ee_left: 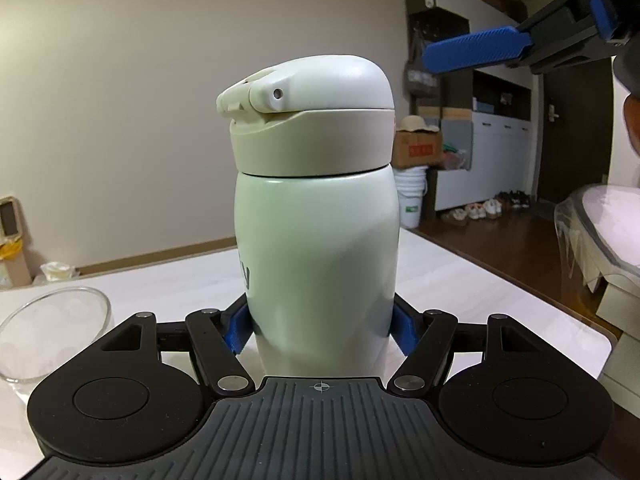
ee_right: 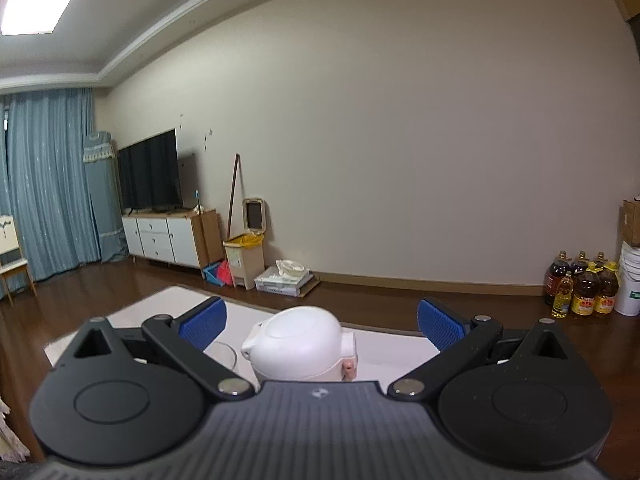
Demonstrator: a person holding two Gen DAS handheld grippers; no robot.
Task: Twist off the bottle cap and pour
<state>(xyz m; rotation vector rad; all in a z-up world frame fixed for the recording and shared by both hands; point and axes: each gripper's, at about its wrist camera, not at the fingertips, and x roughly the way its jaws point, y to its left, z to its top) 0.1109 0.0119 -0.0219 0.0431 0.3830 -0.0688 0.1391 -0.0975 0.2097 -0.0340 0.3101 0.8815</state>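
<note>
Over white table (ee_left: 460,280), left claw (ee_left: 322,328) grips upright bottle (ee_left: 320,220).

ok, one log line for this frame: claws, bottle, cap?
left claw: shut on bottle | right claw: open, above cap, not touching | cap: still on | glass: beside bottle

Left hand-held gripper (ee_left: 322,330): black linkage arms with silver pivot screws, two round black discs either side, grey ribbed centre plate with a small crosshair mark, blue textured finger pads (ee_left: 237,330). Right hand-held gripper (ee_right: 320,322): same build, black links, silver screws, ribbed grey plate, blue dimpled pads (ee_right: 204,322).
</note>
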